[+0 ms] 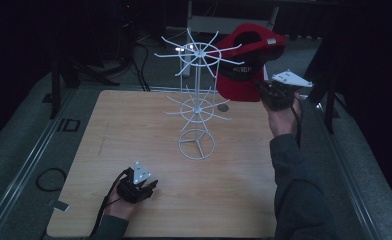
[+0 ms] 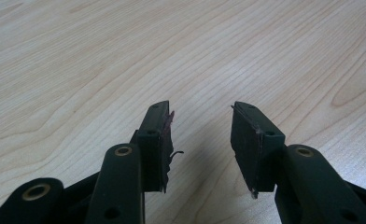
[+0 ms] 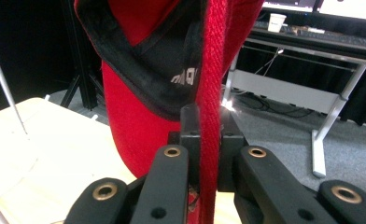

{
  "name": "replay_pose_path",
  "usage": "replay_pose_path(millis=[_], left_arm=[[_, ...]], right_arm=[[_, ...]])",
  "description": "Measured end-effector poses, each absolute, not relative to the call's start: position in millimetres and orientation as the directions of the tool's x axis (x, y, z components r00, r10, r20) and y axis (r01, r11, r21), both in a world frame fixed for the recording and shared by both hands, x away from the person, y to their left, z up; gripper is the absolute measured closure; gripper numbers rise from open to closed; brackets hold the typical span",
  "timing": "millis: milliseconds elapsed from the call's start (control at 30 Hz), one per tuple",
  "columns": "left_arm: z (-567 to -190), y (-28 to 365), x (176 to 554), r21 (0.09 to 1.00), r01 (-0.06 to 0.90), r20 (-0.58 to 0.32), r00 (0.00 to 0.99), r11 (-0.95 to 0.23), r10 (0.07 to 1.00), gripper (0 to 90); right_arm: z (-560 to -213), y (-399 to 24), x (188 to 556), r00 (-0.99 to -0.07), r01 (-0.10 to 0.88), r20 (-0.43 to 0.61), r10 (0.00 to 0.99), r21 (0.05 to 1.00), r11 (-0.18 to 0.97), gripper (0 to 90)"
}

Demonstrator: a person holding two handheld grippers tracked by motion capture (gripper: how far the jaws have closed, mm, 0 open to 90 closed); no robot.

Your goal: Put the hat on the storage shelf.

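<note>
A red cap (image 1: 244, 65) with a black inner lining hangs in the air at the back right of the table, beside the upper ring of a white wire rack (image 1: 198, 100). My right gripper (image 1: 270, 91) is shut on the cap's brim; in the right gripper view the red brim (image 3: 209, 140) is pinched between the two pads and the cap (image 3: 139, 93) hangs above them. My left gripper (image 1: 143, 187) rests low at the table's front left, and in the left gripper view it (image 2: 200, 140) stands open over bare wood.
The wooden table (image 1: 134, 130) carries the rack near its middle, with prongs sticking out at two levels. Dark stands and cables lie beyond the far edge. A desk frame (image 3: 321, 93) stands behind the cap in the right gripper view.
</note>
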State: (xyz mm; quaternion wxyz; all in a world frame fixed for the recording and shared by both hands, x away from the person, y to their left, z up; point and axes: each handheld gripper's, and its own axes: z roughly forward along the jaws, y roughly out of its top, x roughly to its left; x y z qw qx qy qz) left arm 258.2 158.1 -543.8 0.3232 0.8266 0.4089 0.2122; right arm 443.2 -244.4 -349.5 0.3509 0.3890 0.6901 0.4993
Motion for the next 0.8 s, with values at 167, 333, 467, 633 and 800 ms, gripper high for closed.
replay_pose_path(millis=[167,333,467,633,800], left_arm=[[-543.9,157.8,258.4,0.708,0.538,0.087,0.577,-0.458,0.812,58.3],[-544.1,157.4,258.3,0.707,0.537,0.089,0.578,-0.46,0.811,58.4],[-544.0,157.8,258.3,0.707,0.537,0.089,0.578,-0.46,0.811,58.3],[-543.9,158.4,258.1,0.708,0.538,0.088,0.576,-0.458,0.813,58.3],[-543.9,158.1,257.9,0.707,0.537,0.09,0.577,-0.46,0.812,58.4]], right_arm=[[-338.6,-240.2,438.4,-0.447,0.161,-0.108,0.888,0.967,0.198,85.6],[-330.0,-236.9,440.0,-0.436,0.159,-0.113,0.893,0.967,0.2,85.6],[-325.3,-235.4,443.6,-0.421,0.165,-0.102,0.901,0.968,0.186,85.6],[-319.8,-232.5,441.8,-0.414,0.162,-0.081,0.907,0.974,0.161,85.6],[-319.2,-227.1,435.2,-0.406,0.159,-0.087,0.91,0.974,0.164,85.6]])
